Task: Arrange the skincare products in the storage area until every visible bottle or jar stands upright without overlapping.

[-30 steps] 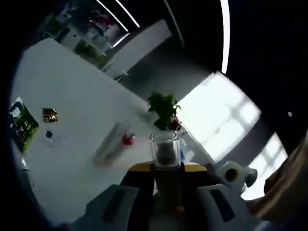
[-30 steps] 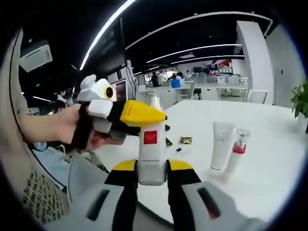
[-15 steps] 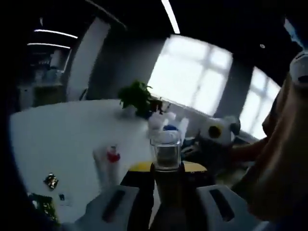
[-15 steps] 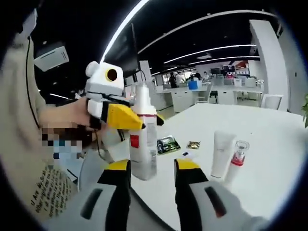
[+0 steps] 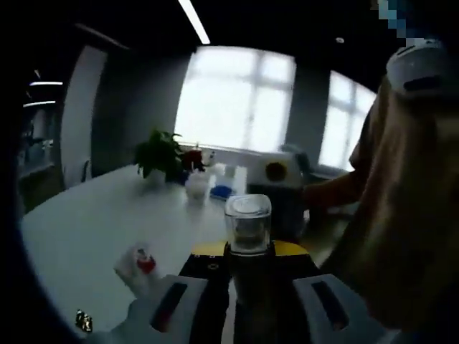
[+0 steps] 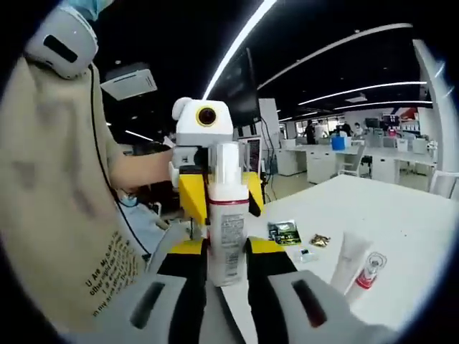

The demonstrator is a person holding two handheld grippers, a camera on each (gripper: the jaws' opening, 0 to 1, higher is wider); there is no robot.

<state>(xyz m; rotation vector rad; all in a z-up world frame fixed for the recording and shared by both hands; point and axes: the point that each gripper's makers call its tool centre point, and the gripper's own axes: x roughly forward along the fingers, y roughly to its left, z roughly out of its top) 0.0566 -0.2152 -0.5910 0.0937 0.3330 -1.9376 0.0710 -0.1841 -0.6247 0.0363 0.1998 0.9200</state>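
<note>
One bottle, clear-capped, held up off the surface, pinched from both ends: right tongs on its base, left tongs on its cap. One tube and one red-collared bottle lie side by side on the surface, with open white room beyond. Sachets near the edge; a plant at the far end.
</note>
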